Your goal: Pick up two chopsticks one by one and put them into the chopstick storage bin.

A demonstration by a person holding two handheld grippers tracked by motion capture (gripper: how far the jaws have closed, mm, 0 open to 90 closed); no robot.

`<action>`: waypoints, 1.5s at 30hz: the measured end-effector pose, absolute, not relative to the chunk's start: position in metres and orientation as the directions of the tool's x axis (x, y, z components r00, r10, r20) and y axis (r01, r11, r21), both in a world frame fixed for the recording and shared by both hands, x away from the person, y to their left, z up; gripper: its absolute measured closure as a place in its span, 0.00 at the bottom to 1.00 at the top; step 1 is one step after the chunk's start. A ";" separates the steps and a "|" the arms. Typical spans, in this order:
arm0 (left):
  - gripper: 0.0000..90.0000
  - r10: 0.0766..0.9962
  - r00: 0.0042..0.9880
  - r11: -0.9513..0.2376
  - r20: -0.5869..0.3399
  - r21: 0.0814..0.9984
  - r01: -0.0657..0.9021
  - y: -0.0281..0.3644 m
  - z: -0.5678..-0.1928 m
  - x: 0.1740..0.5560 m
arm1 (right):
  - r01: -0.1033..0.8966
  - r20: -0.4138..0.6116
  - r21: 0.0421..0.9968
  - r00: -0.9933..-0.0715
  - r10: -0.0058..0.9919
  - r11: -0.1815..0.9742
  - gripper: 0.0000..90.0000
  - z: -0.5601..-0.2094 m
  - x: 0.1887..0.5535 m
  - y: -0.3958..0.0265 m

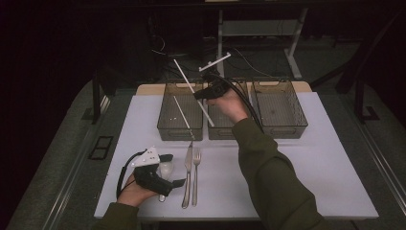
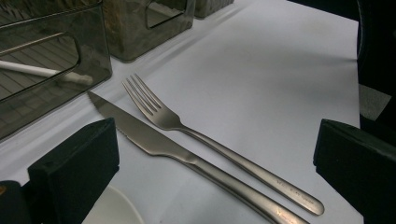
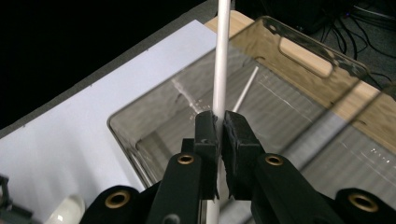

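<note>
White stick sits pinched between my right gripper's closed jaws, held slanted above the left bin; a second stick lies inside that bin; my left gripper rests low on the table, jaws wide apart, holding nothing, beside knife and fork.

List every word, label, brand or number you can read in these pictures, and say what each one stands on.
No text can be read.
Fork: a faint engraved mark near the end of the handle, too small and blurred to read.
Knife: a similar faint mark near its handle end, unreadable.
Smoky plastic bins, white stick held in the right gripper, and left gripper: no lettering to be seen.
</note>
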State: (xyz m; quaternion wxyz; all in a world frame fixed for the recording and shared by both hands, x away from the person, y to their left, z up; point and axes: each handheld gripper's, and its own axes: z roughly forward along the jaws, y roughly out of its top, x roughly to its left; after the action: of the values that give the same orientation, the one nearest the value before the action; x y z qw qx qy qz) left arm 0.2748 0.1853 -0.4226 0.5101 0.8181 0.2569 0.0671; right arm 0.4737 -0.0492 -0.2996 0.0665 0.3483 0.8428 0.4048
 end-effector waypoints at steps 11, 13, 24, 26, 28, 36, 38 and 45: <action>0.00 0.483 0.862 -0.346 -0.153 0.871 0.349 0.186 -0.422 0.275 | 0.555 0.193 0.720 -0.736 0.649 0.417 0.94 -0.312 0.487 -0.018; 0.00 0.481 0.864 -0.349 -0.151 0.871 0.346 0.185 -0.422 0.275 | 0.558 0.200 0.725 -0.731 0.652 0.403 0.94 -0.313 0.489 -0.016; 0.00 0.480 0.863 -0.348 -0.156 0.870 0.350 0.185 -0.422 0.274 | 0.590 0.190 0.675 -0.718 0.669 0.442 0.93 -0.338 0.493 -0.001; 0.00 0.479 0.864 -0.351 -0.152 0.870 0.347 0.185 -0.422 0.275 | 0.596 0.183 0.663 -0.716 0.673 0.453 0.93 -0.344 0.493 0.001; 0.00 0.478 0.865 -0.350 -0.153 0.870 0.347 0.185 -0.422 0.275 | 0.603 0.186 0.656 -0.713 0.677 0.455 0.93 -0.349 0.493 0.002; 0.00 0.479 0.864 -0.350 -0.157 0.868 0.352 0.185 -0.422 0.275 | 0.640 0.186 0.616 -0.684 0.705 0.458 0.93 -0.371 0.498 -0.002; 0.00 0.478 0.864 -0.350 -0.159 0.868 0.353 0.185 -0.422 0.275 | 0.641 0.174 0.614 -0.679 0.714 0.460 0.94 -0.374 0.498 -0.002; 0.00 0.479 0.863 -0.351 -0.159 0.867 0.354 0.185 -0.423 0.275 | 0.628 0.148 0.622 -0.680 0.718 0.467 0.78 -0.376 0.495 -0.007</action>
State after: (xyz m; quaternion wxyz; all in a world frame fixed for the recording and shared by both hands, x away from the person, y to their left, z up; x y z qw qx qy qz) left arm 0.2750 0.1852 -0.4228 0.5097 0.8197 0.2541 0.0611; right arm 0.4954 -0.0075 -0.3765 0.0671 0.3941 0.8538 0.3336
